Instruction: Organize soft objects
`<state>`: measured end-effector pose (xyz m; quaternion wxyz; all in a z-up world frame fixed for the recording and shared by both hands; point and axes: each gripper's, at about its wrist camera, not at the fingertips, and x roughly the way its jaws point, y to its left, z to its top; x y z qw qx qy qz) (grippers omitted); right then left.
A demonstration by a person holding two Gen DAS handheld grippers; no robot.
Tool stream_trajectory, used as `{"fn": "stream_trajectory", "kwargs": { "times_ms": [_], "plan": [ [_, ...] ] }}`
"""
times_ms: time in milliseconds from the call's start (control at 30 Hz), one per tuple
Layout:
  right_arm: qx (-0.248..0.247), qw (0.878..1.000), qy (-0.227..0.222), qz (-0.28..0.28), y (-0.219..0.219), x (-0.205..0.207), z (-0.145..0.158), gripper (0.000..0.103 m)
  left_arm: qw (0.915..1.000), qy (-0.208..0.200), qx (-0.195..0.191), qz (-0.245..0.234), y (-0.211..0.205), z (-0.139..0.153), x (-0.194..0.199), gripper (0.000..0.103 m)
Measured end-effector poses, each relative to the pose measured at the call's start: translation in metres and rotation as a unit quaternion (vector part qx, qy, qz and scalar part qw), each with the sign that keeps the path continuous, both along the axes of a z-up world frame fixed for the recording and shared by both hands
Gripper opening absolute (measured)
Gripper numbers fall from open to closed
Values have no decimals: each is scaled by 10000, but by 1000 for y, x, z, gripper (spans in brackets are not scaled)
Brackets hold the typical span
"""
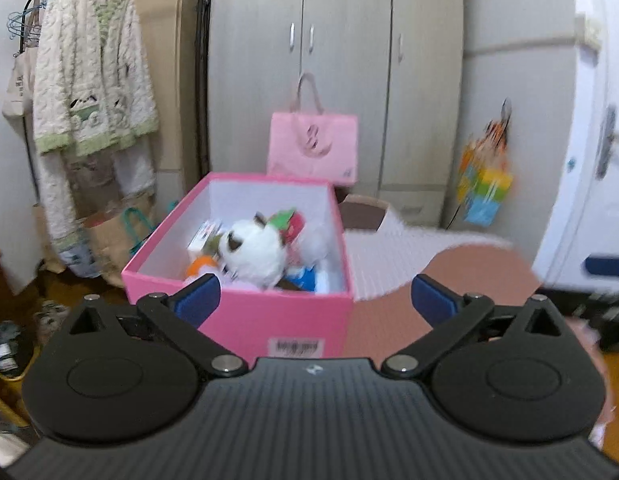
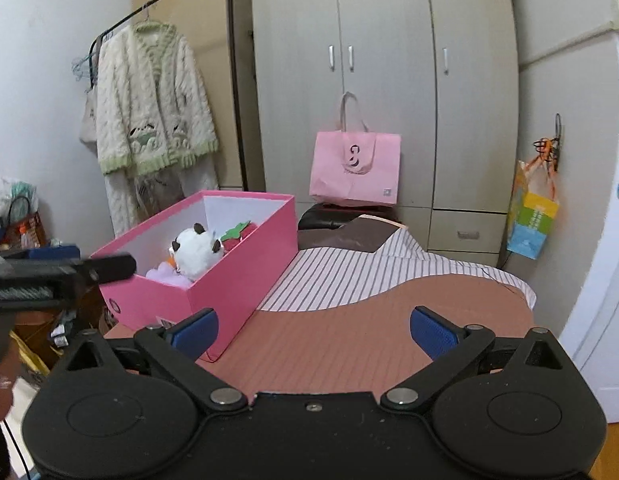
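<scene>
Both grippers stand wide with nothing between their fingers: the left gripper (image 1: 315, 300) faces the pink box (image 1: 269, 316), the right gripper (image 2: 313, 330) hovers over the bed (image 2: 389, 320). Inside the box, a white plush toy (image 2: 195, 252) lies on other soft toys, blurred in the left view, perhaps one orange.

pink tote bag (image 2: 355, 168) — against wardrobe (image 2: 385, 80) | robe (image 2: 153, 100) — hanging on rack
</scene>
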<state>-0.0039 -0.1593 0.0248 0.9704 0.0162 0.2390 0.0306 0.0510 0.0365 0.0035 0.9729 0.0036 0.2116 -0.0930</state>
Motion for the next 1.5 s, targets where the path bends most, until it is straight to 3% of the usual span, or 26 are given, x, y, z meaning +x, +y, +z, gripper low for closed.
{"fn": "stream_trajectory", "kwargs": {
  "times_ms": [133,400,567,767,1200,1500],
  "plan": [
    [79,9996,19,-275,-5,-3,-3,103,9999,138,33,80,-2,-3,-1,103],
    [59,9991,-113,-413,-1,-9,-6,103,9988,-425,199,125,-13,-1,-20,103],
    [-54,9984,-102,-545,2,-8,-11,103,9990,-336,117,274,-11,-5,-16,103],
    [-53,9979,-101,-638,-2,-9,-13,103,9975,-131,306,617,-9,-11,-9,103],
    [-156,9958,-131,-889,-2,-17,-21,103,9976,-173,363,558,-10,-17,-14,103],
    [-331,9936,-160,-1064,0,-21,-21,103,9925,-250,511,1077,-4,-13,-12,103]
  ]
}}
